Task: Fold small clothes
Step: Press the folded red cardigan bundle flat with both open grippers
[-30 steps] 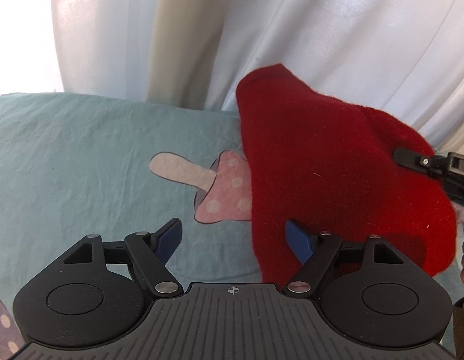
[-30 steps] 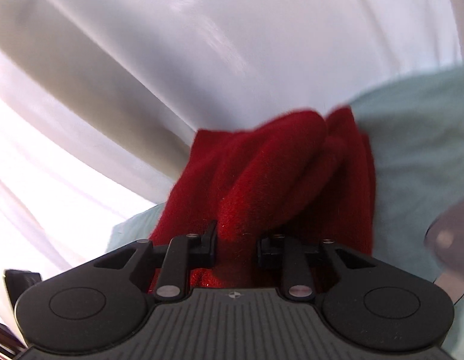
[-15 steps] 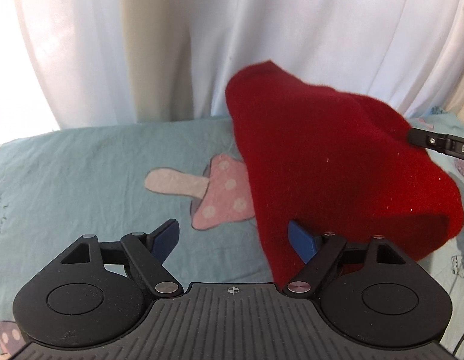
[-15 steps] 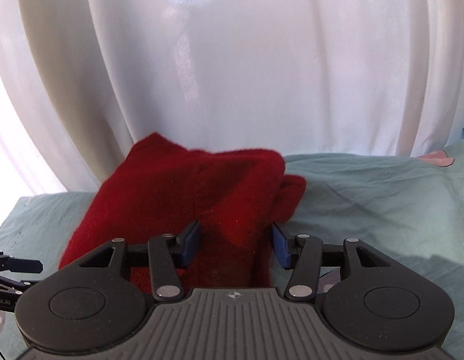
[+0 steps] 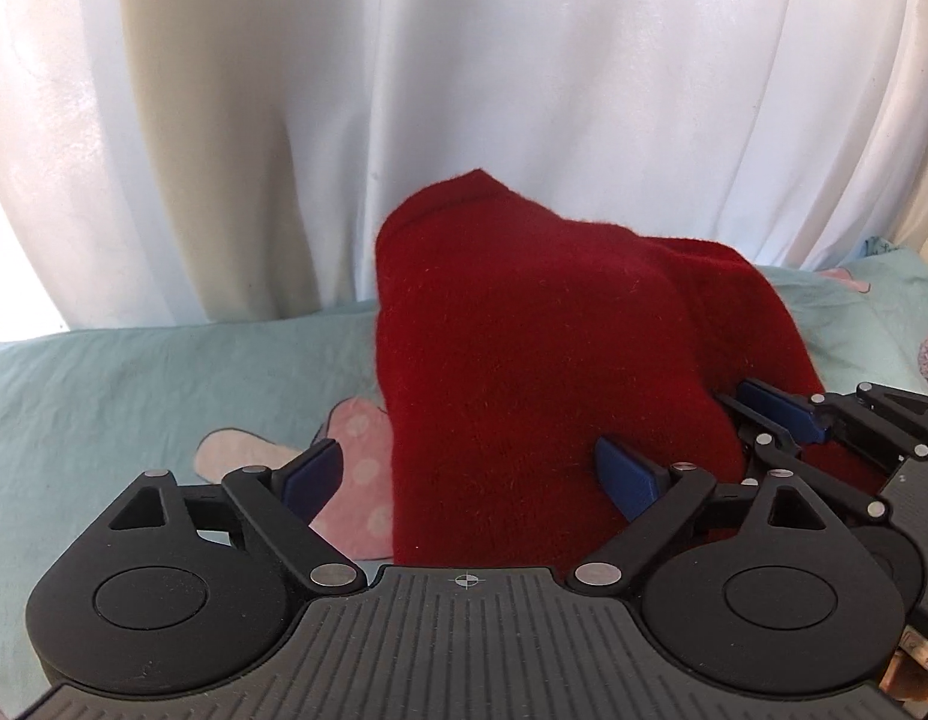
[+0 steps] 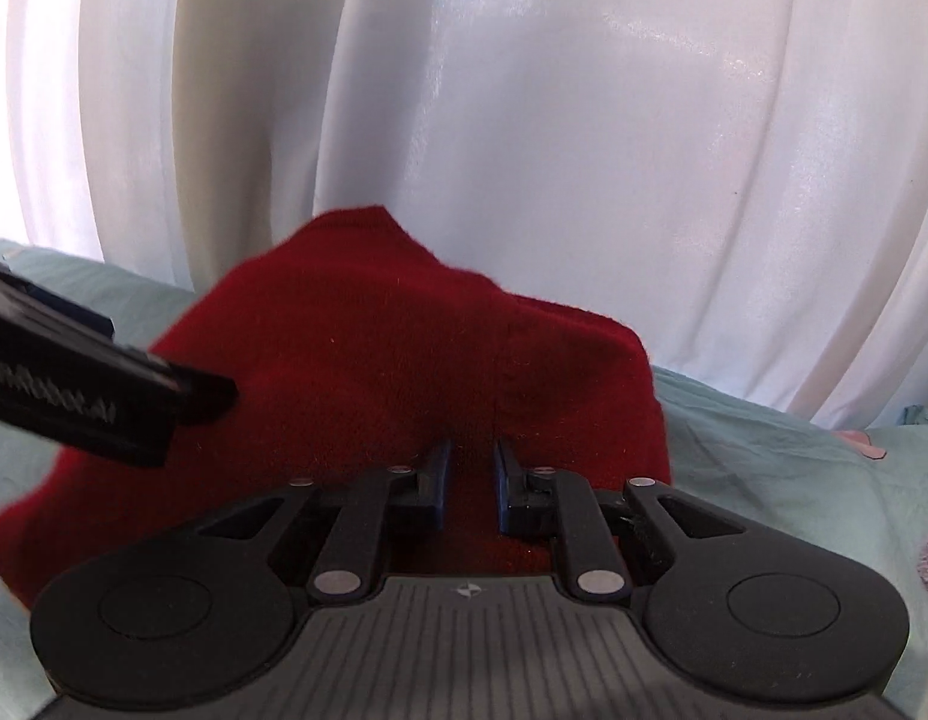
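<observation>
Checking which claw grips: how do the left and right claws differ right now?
The left claw has just been opening and stands wide, pads off the red knit garment; the right claw has just closed, pinching it. Both point toward the white curtain.

red garment (image 5: 523, 360): fuzzy knit | sheet (image 5: 134, 396): matt cotton | curtain (image 5: 523, 60): sheer, slightly glossy

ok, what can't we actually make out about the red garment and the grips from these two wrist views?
- Red garment: its type and lower edge, hidden behind the left gripper body in the left view.
- Right gripper: jaws nearly together on a red fold; the pad contact is buried in fabric.
- Bedsheet under the garment: covered in both views.
- Mushroom print: partly behind garment and finger.
</observation>
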Tool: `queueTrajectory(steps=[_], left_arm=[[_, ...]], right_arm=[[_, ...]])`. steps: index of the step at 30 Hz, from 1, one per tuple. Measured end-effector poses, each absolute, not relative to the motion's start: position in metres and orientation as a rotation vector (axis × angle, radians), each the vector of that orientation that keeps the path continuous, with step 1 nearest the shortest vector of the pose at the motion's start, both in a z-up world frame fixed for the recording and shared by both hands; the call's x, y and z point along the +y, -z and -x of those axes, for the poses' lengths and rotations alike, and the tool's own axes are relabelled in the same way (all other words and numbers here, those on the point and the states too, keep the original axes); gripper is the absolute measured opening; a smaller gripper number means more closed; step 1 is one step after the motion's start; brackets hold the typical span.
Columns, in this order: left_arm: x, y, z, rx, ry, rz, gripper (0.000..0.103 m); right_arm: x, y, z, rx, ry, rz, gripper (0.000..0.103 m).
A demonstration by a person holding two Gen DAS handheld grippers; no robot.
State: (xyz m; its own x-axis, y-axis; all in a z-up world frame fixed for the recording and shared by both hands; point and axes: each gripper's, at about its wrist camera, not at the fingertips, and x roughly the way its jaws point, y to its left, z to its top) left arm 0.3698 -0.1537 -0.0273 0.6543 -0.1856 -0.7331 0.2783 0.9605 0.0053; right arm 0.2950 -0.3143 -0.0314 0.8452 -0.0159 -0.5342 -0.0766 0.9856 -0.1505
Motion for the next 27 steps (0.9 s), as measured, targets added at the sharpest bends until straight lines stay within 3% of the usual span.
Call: queueTrajectory(steps=[8,19,27], left_arm=[[-0.146,0.04,-0.38,0.817,0.255,-0.065,0.103],[-0.135,-0.001,-0.391,0.772,0.23,-0.01,0.098],[-0.152,0.029,-0.429,0.833,0.168,-0.001,0.102]], right_arm=[[-0.33,0.047,-0.295,0.51,-0.049,0.153,0.015],[-0.331,-0.024,-0.308,0.52,-0.062,-0.055,0.016],[-0.315,-0.008,-0.359,0.561,0.0,-0.013,0.02]])
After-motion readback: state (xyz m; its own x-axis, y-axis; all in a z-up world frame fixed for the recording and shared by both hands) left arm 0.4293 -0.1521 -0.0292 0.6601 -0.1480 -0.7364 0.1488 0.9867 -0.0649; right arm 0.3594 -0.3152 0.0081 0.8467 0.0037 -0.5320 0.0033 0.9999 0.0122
